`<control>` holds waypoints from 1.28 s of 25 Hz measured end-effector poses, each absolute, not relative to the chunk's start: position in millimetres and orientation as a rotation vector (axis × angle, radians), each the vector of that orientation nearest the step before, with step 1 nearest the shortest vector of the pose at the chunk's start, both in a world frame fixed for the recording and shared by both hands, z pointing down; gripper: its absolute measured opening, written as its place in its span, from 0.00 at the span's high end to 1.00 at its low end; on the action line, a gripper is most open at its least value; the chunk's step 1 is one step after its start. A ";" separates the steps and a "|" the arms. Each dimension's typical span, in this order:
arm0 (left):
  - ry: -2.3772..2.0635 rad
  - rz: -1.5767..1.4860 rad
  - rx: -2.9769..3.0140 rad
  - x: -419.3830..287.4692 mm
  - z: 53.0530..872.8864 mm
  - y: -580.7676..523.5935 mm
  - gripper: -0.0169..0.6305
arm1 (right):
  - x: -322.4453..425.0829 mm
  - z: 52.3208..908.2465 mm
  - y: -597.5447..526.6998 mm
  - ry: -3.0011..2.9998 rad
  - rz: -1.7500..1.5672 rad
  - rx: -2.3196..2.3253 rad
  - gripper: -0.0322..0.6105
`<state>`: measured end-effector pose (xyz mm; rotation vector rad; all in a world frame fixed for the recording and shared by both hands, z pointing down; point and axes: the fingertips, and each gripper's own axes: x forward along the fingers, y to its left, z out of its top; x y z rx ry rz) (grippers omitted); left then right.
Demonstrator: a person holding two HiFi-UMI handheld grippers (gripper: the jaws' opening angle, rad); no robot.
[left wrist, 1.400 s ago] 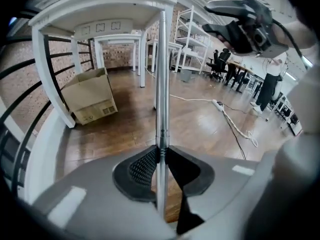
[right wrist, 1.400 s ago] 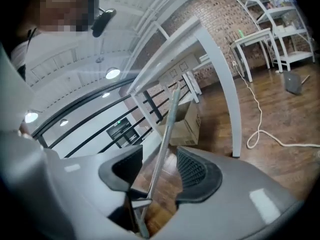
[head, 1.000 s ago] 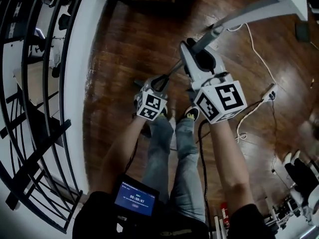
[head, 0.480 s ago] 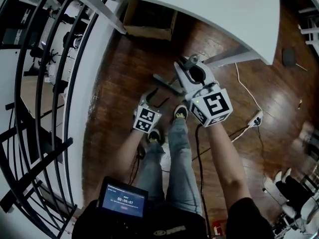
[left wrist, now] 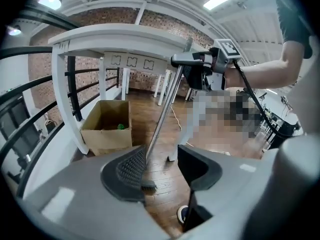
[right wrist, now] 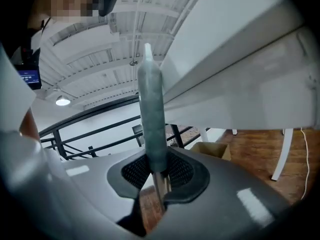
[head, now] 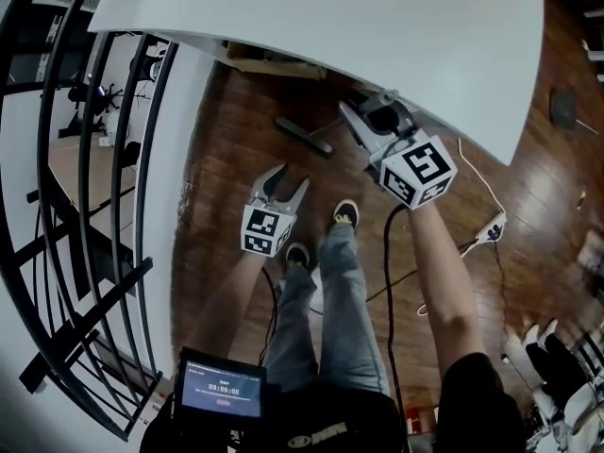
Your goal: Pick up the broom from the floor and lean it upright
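Observation:
The broom stands nearly upright, its dark head (head: 304,135) on the wood floor just in front of the white table. In the left gripper view its metal handle (left wrist: 162,111) slants up from the bristles (left wrist: 148,185) to my right gripper (left wrist: 200,59). My right gripper (head: 370,111) is shut on the handle's grey-green top grip (right wrist: 151,114), which sticks up between its pads (right wrist: 180,171) under the table's edge. My left gripper (head: 288,179) hangs nearer me, apart from the broom. Its jaws are closing from wide, with nothing between them (left wrist: 167,169).
The white table (head: 377,26) overhangs the broom, with its legs (left wrist: 62,99) close by. A cardboard box (left wrist: 107,126) sits under it. Black railing (head: 123,206) runs along the left. A white cable and power strip (head: 491,225) lie at the right. The person's shoes (head: 344,215) are below the grippers.
My left gripper has let go of the broom handle, opened and drawn back from it. My right gripper has carried the handle's top towards the table, and the broom has tipped more upright.

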<state>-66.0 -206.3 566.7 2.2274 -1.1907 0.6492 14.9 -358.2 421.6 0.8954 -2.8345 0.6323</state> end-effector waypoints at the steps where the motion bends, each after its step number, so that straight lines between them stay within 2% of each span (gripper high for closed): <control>1: -1.185 0.644 2.230 -61.8 564.4 -209.8 0.64 | 16.0 423.2 -357.3 -2.834 0.643 0.897 0.83; 6: -1.155 0.629 2.251 -38.9 555.6 -223.1 0.65 | 23.8 427.1 -357.2 -2.826 0.656 0.944 0.83; 15: -1.107 0.620 2.281 -13.6 549.4 -217.8 0.66 | 18.9 429.6 -334.3 -2.816 0.808 0.631 0.82; 22: -1.108 0.600 2.284 -6.3 549.6 -221.4 0.67 | 20.2 435.0 -341.1 -2.822 0.830 0.640 0.83; 27: -1.097 0.608 2.292 -6.4 549.1 -220.3 0.66 | 19.9 436.1 -343.2 -2.838 0.887 0.655 0.78; 31: -1.103 0.604 2.289 -9.8 547.4 -223.8 0.65 | 26.5 438.7 -342.3 -2.852 0.904 0.682 0.65; 32: -1.101 0.604 2.289 -10.2 547.1 -223.9 0.65 | 29.0 438.4 -341.6 -2.858 0.907 0.694 0.65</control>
